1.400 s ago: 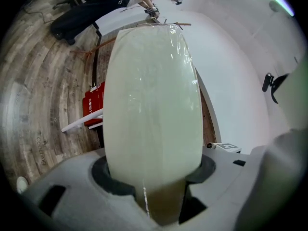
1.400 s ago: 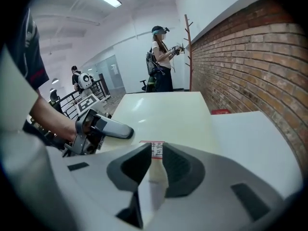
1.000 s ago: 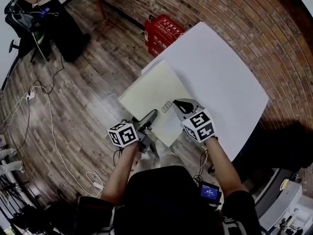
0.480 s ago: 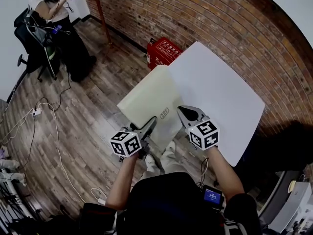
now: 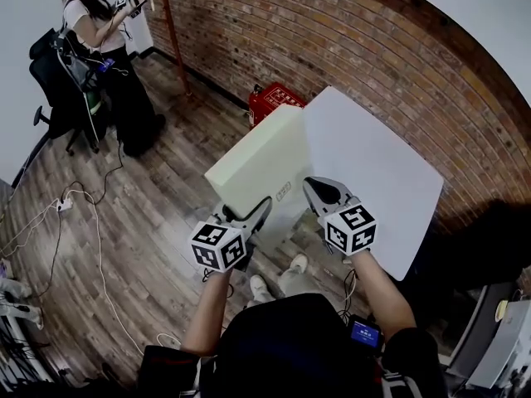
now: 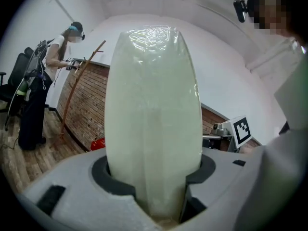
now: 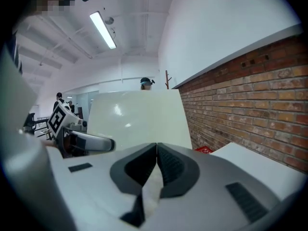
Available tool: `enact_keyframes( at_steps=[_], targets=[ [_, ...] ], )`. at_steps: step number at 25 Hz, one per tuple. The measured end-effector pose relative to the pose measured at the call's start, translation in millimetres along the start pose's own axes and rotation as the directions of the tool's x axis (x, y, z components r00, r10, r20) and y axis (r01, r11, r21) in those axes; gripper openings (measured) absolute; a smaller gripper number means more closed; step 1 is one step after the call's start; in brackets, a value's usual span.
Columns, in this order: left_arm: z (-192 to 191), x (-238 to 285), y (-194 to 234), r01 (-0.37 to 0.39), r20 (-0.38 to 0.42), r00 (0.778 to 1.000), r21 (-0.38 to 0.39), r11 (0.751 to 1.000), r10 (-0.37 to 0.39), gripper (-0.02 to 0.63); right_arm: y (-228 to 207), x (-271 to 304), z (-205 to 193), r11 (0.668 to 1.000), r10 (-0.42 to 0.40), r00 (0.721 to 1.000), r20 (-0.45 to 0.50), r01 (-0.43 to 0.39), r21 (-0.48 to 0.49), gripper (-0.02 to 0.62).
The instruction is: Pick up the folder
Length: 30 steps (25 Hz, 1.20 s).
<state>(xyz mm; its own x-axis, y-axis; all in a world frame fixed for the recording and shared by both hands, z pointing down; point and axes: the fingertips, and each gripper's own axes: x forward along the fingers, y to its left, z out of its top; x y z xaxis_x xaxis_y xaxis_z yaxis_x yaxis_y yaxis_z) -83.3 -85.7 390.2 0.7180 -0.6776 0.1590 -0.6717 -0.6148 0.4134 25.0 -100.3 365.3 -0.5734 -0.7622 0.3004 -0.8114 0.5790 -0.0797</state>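
Both grippers go up since a second ago, and the folder (image 5: 261, 160) goes up with them. Before, it lay flat, half on the table (image 5: 382, 172). Now it is in the air and tips up, with its far end higher, over the floor (image 5: 149, 197) next to the table. I cannot tell if its right edge touches the table or is just beside it.

The left gripper (image 5: 259, 208) grabs the near edge of the folder. Its jaws stand wide, one on each side of the thick part, and press on it. The right gripper (image 5: 317, 191) is squeezed tight on a thin bit of the same near edge.

I think the pick-up is almost done. Next, both hands need to keep their hold tight and rise together, so the big folder does not twist or slip out.

The folder is a big flat rectangle. It is pale cream, smooth and shiny like plastic, and light glints on it. It has a small label (image 5: 284, 191) near the grippers. The table is white, flat and smooth. The wall (image 5: 332, 40) is rough red brick, and the floor is brown wood planks.
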Motion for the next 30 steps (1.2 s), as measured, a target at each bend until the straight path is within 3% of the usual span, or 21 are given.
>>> enact_keyframes(
  at_steps=[7,13,22,30],
  targets=[
    [12,-8,-10,0.02,0.017,1.0,0.021,1.0,-0.02,0.267,14,-11,15,1.0,-0.008,0.999,0.04,0.009,-0.022,0.031],
    [33,-10,-28,0.007,0.026,1.0,0.083,0.997,-0.009,0.267,12,-24,35,0.999,0.003,0.996,0.084,0.0,-0.033,0.031],
    [44,-14,-68,-0.046,0.023,0.999,0.167,0.985,0.043,0.267,6,-60,54,0.999,0.021,0.989,0.147,-0.015,-0.042,0.029],
    [44,-26,-113,-0.058,0.039,0.998,0.184,0.981,0.051,0.267,16,-101,64,0.998,0.053,0.978,0.201,-0.043,-0.055,0.029]
  ],
)
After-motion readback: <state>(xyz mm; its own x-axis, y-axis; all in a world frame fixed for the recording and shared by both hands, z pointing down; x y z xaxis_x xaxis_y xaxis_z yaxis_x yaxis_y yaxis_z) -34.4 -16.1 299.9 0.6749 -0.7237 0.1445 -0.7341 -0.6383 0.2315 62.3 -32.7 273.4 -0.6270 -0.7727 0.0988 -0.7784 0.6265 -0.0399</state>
